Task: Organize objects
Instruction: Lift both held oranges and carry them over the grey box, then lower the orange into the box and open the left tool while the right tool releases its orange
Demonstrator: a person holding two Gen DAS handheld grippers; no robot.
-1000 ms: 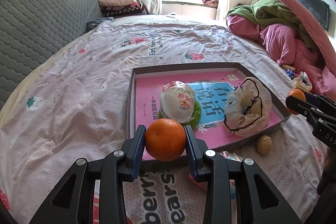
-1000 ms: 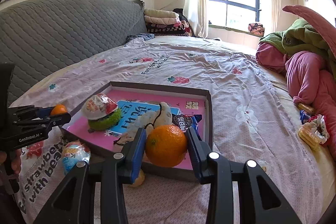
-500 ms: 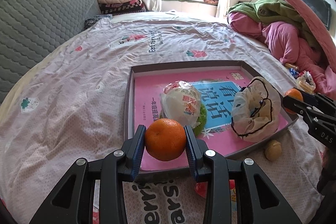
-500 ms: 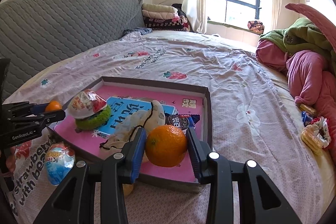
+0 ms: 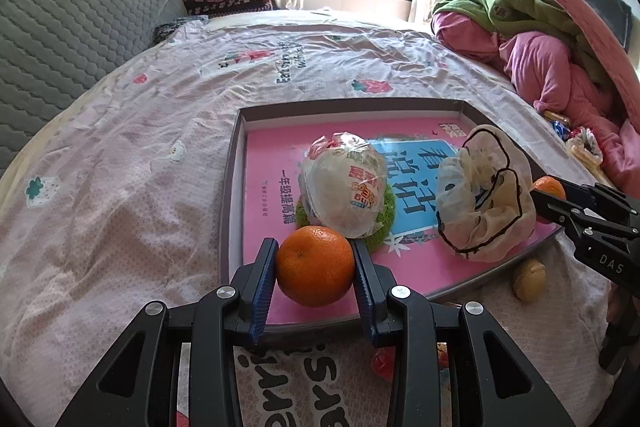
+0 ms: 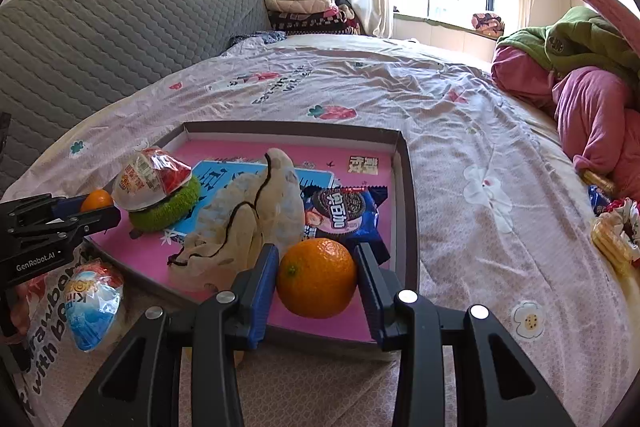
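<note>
My left gripper [image 5: 315, 265] is shut on an orange [image 5: 315, 266], held over the near left corner of a shallow box [image 5: 231, 179] with a pink book inside. My right gripper [image 6: 316, 277] is shut on a second orange [image 6: 316, 278], above the box's near right corner [image 6: 407, 227]. In the box lie a wrapped egg-shaped toy [image 5: 344, 185] on a green scrubber [image 6: 168, 213], a crumpled cream cloth bag [image 5: 486, 195] and a blue cookie packet [image 6: 344, 215]. Each gripper shows at the edge of the other's view.
The box sits on a bed with a pink printed sheet [image 5: 120, 147]. A blue wrapped egg toy [image 6: 94, 301] and a walnut [image 5: 529, 279] lie by the box's near side. Snack packets [image 6: 612, 239] and piled pink and green bedding [image 6: 580, 75] lie to the right.
Both grippers have sunk and moved forward toward the box, each still holding its orange. The box now looks larger and closer in both views.
</note>
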